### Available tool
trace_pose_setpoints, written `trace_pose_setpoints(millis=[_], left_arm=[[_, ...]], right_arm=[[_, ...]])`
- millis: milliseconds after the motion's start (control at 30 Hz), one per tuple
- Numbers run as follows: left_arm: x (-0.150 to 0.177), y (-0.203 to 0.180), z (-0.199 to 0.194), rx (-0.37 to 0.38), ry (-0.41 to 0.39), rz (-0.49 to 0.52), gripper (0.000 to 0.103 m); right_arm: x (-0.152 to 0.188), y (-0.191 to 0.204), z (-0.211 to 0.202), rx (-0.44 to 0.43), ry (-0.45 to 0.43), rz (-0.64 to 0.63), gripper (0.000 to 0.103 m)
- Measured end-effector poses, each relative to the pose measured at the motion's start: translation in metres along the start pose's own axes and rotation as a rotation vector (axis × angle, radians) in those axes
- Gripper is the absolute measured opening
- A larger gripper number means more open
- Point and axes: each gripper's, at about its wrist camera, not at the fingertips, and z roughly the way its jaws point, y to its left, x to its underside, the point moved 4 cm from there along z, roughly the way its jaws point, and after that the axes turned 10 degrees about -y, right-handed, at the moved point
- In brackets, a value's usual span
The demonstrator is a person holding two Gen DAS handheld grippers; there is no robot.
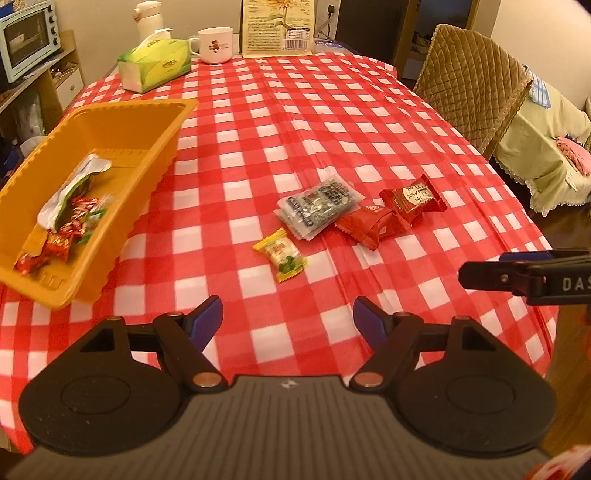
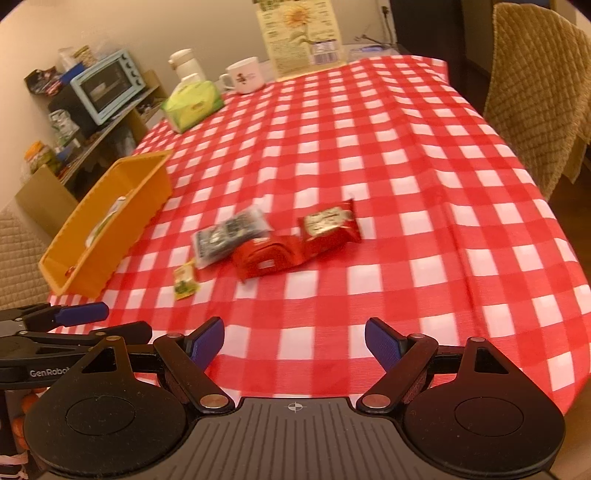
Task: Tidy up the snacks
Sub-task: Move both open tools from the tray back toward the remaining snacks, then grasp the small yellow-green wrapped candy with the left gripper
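Observation:
A yellow basket (image 1: 159, 147) (image 2: 122, 206) stands at the table's left and holds several wrapped snacks, among them a white-green packet (image 1: 70, 188). Loose on the checked cloth lie a yellow-green candy (image 1: 280, 254) (image 2: 186, 280), a stack of grey clear packets (image 1: 317, 206) (image 2: 229, 236) and two red packets (image 1: 369, 225) (image 1: 413, 201) (image 2: 266, 256) (image 2: 330, 227). My left gripper (image 1: 287, 321) hovers open near the front edge, short of the candy, nothing between its fingers. My right gripper (image 2: 294, 345) is open too, empty, in front of the red packets.
At the far end stand a green tissue box (image 1: 155, 66) (image 2: 194, 103), a white mug (image 1: 216, 44) (image 2: 245, 75), a white flask (image 1: 149, 18) and a tall sunflower-print bag (image 1: 279, 27) (image 2: 303, 35). A quilted chair (image 1: 472, 81) stands right; shelves with a toaster oven (image 1: 27, 38) left.

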Motion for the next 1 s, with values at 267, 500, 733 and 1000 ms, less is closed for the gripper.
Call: trace_pose_setpoints(millis=[267,500,733,1000], left_arm=[[-0.013,-0.003,0.032,-0.023,-0.010,0.011,0.064],[-0.021,-0.001,0.055,-0.029,0.000,0.015,0.057],[-0.025,0.003,0.070,-0.035,0.017,0.020,0.045],[-0.022,0.012,0.078,-0.049,0.042,0.010,0.020]], right_arm=[[-0.001,-0.018,0.006,0.024,0.011,0.029,0.083],[-0.001,-0.027,0.011,0.033,0.021,0.043,0.083],[-0.001,-0.033,0.013,0.040,0.023,0.054,0.083],[-0.002,-0.032,0.017,0.037,0.026,0.048,0.083]])
